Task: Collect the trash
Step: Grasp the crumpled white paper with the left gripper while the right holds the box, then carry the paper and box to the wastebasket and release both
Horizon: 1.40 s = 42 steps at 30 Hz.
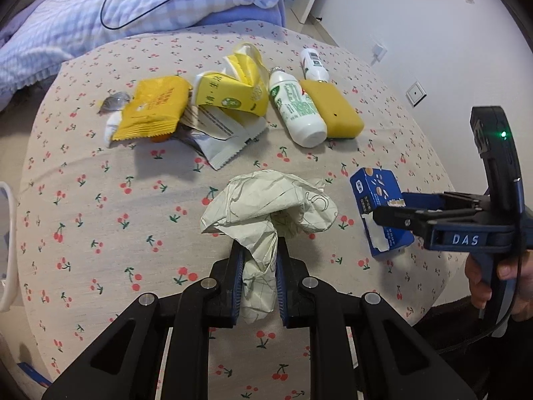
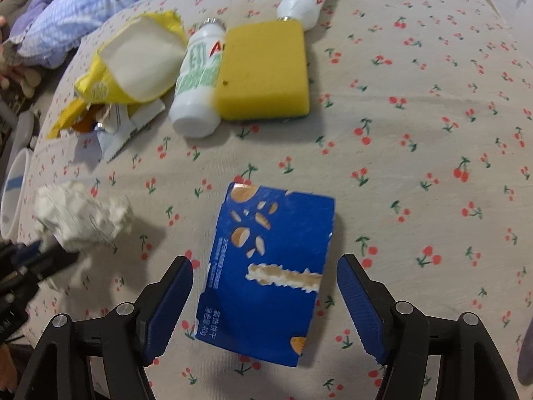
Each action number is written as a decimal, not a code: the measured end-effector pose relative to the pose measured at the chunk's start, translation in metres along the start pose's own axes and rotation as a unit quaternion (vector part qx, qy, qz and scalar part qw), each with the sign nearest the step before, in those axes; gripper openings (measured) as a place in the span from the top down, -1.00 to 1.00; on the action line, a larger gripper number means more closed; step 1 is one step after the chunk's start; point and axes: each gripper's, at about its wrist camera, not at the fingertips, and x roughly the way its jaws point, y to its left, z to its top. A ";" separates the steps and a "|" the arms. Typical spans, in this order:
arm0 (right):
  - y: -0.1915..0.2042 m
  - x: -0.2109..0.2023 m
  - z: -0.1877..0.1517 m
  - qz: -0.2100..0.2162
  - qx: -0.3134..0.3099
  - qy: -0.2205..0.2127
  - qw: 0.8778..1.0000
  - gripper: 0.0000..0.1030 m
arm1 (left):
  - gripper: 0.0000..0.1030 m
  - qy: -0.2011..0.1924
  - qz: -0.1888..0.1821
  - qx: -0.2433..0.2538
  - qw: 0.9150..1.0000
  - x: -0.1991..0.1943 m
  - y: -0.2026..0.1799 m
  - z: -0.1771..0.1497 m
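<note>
Cherry-print cloth (image 1: pixel 100 173) covers a round table, with a lilac checked blanket (image 1: pixel 140 10) heaped behind it at 11 o'clock in the left wrist view and a white wall at 1 o'clock.

Left wrist view, left to right: yellow snack wrapper (image 1: pixel 151 108) at 10 o'clock, touching a torn yellow carton (image 1: pixel 233 90) with white torn wrappers (image 1: pixel 220 133) under it. White bottle (image 1: pixel 296 110) lies on its side at 12 o'clock, against a yellow sponge (image 1: pixel 336 108); second white bottle (image 1: pixel 313 63) just behind the sponge. Crumpled paper (image 1: pixel 269 203) sits at centre. Left gripper (image 1: pixel 260 283) reaches in from 6 o'clock, pitched steeply down, both pads clamped on the paper's twisted lower end. The paper's bunched top fans out beyond the fingertips. At 3 o'clock, right gripper (image 1: pixel 389 211) comes in from the right edge, held by a hand (image 1: pixel 499 283) at 4 o'clock, its fingers over a blue box (image 1: pixel 379 206).

Right wrist view, left to right: left gripper at 8 o'clock, blurred, with the paper wad at its tip. Yellow carton at 10 o'clock, bottle and sponge at 12, second bottle at 1. Blue box lies flat on the cloth at centre, long side running 12 to 6. Right gripper (image 2: pixel 265 303) points steeply down, jaws spread to either side of the box's near half. Clear gap on both sides, pads not touching it.
</note>
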 end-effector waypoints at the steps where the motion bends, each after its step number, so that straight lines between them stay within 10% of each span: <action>1: 0.001 0.003 0.000 -0.006 -0.002 0.005 1.000 -0.46 | 0.65 -0.001 0.000 -0.002 1.000 -0.002 0.002 -0.001; 17: 0.024 -0.018 0.009 -0.021 -0.035 -0.036 0.999 -0.23 | 0.65 -0.047 0.016 -0.053 0.997 -0.037 0.044 -0.001; 42: 0.183 -0.010 0.038 0.065 -0.126 -0.061 0.988 -0.23 | 0.65 -0.118 0.074 -0.200 0.970 -0.119 0.186 -0.039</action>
